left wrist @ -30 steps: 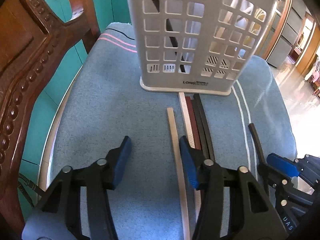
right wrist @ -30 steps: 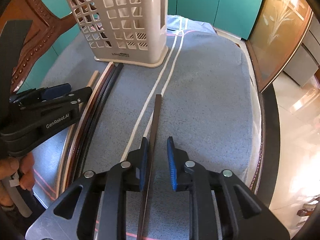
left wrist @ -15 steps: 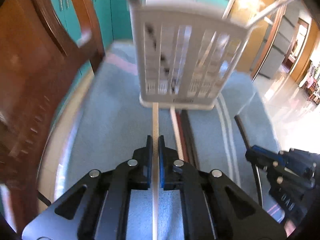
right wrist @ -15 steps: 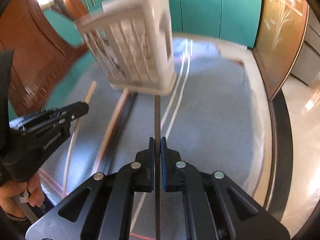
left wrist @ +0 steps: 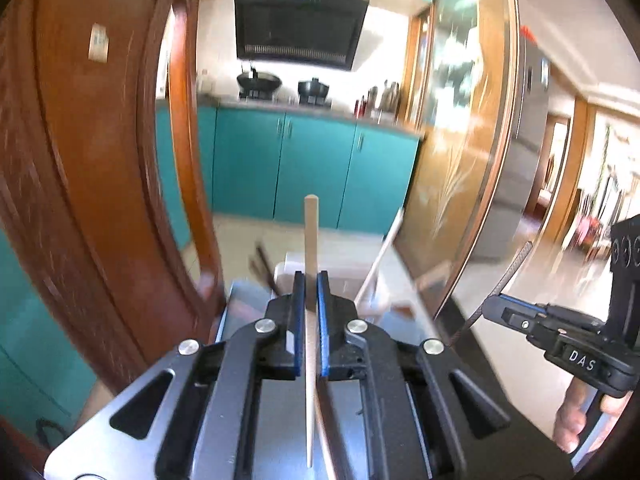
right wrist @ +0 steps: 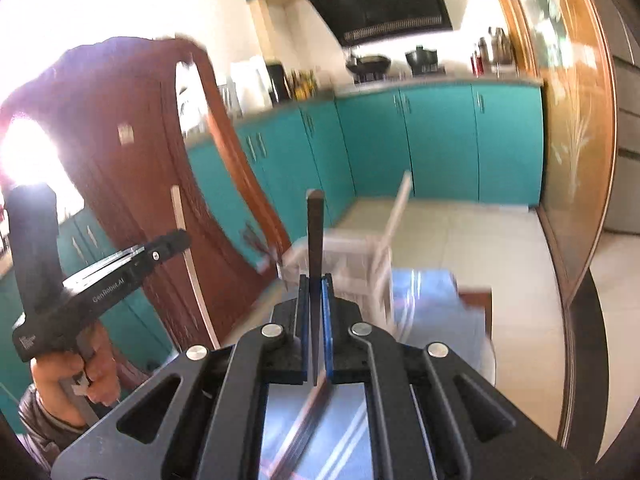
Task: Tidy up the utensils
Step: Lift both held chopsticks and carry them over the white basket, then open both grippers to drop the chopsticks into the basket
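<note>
L gripper [left wrist: 311,300] clamps a pale chopstick [left wrist: 310,232]; R gripper [right wrist: 315,304] clamps a dark chopstick [right wrist: 314,232]; both sticks point up and fwd, long axes nearly upright, tips above the white basket [right wrist: 352,256]. Basket sits ahead and below both tools, blurred; roughly equal reach for each, can't tell which is nearer. Judgement: next move = tip each stick down and drop it through the open top. Already in basket: a white stick [right wrist: 396,208] leaning right, dark sticks [left wrist: 262,264] at left; could block entry. Wooden chair back [left wrist: 100,184] close on L side; more sticks lie on blue cloth [right wrist: 436,312] under the grippers.
</note>
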{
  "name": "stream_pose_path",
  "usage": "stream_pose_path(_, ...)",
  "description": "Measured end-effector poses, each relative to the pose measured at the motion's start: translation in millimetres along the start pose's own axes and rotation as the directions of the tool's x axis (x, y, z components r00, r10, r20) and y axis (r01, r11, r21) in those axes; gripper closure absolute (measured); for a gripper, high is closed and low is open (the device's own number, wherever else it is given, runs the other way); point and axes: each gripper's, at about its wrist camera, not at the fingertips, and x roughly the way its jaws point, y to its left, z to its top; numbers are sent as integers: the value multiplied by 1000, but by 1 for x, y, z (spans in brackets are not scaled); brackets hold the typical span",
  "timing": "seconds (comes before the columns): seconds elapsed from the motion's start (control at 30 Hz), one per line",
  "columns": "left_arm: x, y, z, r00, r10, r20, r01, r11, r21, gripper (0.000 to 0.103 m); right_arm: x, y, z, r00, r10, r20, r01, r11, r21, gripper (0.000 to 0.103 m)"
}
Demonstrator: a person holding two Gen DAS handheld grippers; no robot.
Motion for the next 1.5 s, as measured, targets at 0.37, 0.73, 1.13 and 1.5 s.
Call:
stream_pose_path(0.37, 37, 37, 64, 950, 106, 294, -39, 974, -223, 96, 26, -24, 80, 966, -126, 226, 104, 989, 106, 97)
stream_pose_path(0.73, 79, 32, 61, 940, 132, 316, -57, 970, -234, 96, 101, -30, 48, 975, -206, 80, 203, 978, 49, 97)
stream_pose_path(1.13, 116, 34, 54, 955, 144, 258, -83, 969, -233, 96, 124, -18, 21, 979, -202, 10, 202, 979, 3, 97)
stream_pose_path(1.5, 128, 22, 37, 978, 124, 166, -98, 983, -156, 92, 77, -9, 19, 979, -171, 109, 176, 984, -34, 82)
